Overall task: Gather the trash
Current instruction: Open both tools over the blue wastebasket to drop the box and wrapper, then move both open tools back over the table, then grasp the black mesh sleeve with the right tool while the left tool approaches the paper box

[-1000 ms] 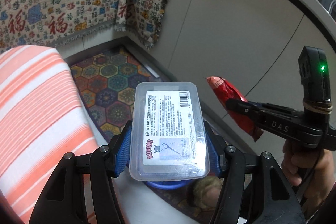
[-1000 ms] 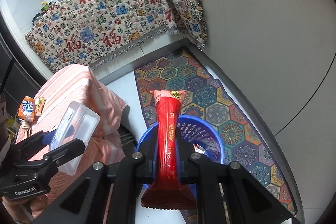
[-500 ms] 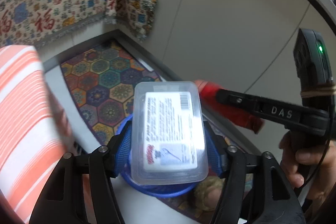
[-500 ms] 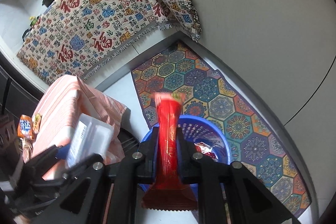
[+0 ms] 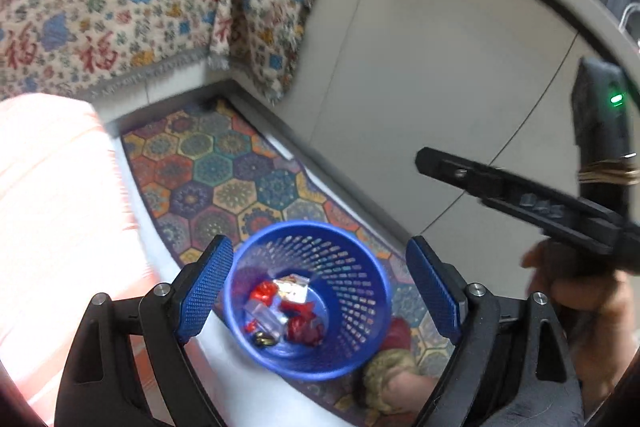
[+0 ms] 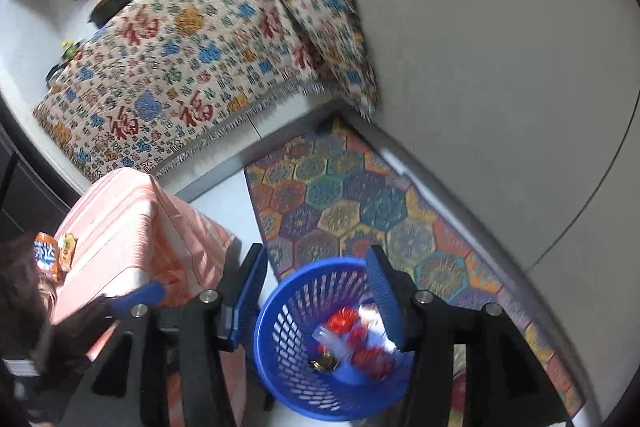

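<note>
A blue perforated trash basket (image 5: 352,331) stands on the floor below both grippers; it also shows in the right wrist view (image 6: 288,359). Inside lie red wrappers (image 5: 300,323) and a clear plastic box (image 5: 266,319). My left gripper (image 5: 316,291) is open and empty above the basket, jaws spread wide. My right gripper (image 6: 316,299) is open and empty over the basket; it also shows in the left wrist view (image 5: 424,159) at the right. An orange snack packet (image 6: 46,259) lies on the striped table.
An orange-striped cloth covers a table (image 5: 48,219) at the left, also in the right wrist view (image 6: 132,227). A hexagon-patterned rug (image 5: 224,179) lies under the basket. A patterned cloth (image 6: 180,67) drapes a counter behind. A grey wall (image 5: 420,67) is at the right.
Both grippers opened. The clear plastic box dropped from my left gripper and the red wrapper from my right gripper; both now lie in the blue basket.
</note>
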`<state>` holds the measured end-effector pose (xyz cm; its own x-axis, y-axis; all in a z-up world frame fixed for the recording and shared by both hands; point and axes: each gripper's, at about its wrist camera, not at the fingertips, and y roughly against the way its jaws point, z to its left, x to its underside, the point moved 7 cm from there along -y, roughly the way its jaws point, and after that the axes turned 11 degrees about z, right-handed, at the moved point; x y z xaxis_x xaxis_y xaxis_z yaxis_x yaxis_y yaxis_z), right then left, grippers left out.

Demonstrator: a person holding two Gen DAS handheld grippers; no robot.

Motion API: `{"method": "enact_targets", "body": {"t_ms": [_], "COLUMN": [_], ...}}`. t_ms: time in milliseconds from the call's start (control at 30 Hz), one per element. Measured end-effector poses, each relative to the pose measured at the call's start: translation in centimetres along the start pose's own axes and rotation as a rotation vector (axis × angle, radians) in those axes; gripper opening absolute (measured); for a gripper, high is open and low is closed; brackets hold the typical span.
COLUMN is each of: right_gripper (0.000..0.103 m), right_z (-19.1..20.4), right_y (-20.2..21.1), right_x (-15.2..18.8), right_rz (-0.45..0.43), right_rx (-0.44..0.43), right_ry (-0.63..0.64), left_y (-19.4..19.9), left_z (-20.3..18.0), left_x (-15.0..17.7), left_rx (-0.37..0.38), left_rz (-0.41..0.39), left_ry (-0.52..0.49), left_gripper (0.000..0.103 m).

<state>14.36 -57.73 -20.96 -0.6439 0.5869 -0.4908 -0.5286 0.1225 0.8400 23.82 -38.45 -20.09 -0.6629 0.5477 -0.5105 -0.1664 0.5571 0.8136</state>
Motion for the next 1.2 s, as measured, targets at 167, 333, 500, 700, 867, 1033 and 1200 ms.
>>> {"method": "enact_targets", "body": {"t_ms": [167, 333, 500, 700, 867, 1033, 1200], "right_gripper": [0.056, 0.058, 0.059, 0.059, 0.059, 0.059, 0.059], "right_z": [4.9, 13.5, 23.4, 30.7, 32.5, 33.0, 32.5], "right_y": [2.5, 3.0, 0.9, -2.4, -4.0, -4.7, -4.7], "right_x": [-0.2, 1.8, 5.8, 10.3, 12.1, 12.3, 12.3], "right_rz": [-0.089, -0.109, -0.040, 0.062, 0.111, 0.121, 0.130], "right_rx": [0.005, -0.060, -0.134, -0.162, -0.164, -0.159, -0.140], "right_ry": [0.125, 0.318, 0.540, 0.719, 0.770, 0.786, 0.796], "left_y": [6.4, 10.0, 13.6, 18.0, 18.7, 15.4, 16.2], "left_z": [3.3, 10.2, 18.6, 26.8, 29.6, 31.7, 33.1], "left_x": [3.4, 8.9, 14.1, 16.8, 12.7, 9.9, 11.9], "left_rx": [-0.095, -0.251, -0.411, -0.510, -0.621, -0.735, -0.653], "left_rz": [-0.042, -0.004, 0.013, -0.068, -0.112, -0.047, -0.082], "left_ry": [0.016, 0.089, 0.241, 0.502, 0.556, 0.563, 0.614], "left_gripper": [0.095, 0.096, 0.096, 0.096, 0.096, 0.096, 0.070]}}
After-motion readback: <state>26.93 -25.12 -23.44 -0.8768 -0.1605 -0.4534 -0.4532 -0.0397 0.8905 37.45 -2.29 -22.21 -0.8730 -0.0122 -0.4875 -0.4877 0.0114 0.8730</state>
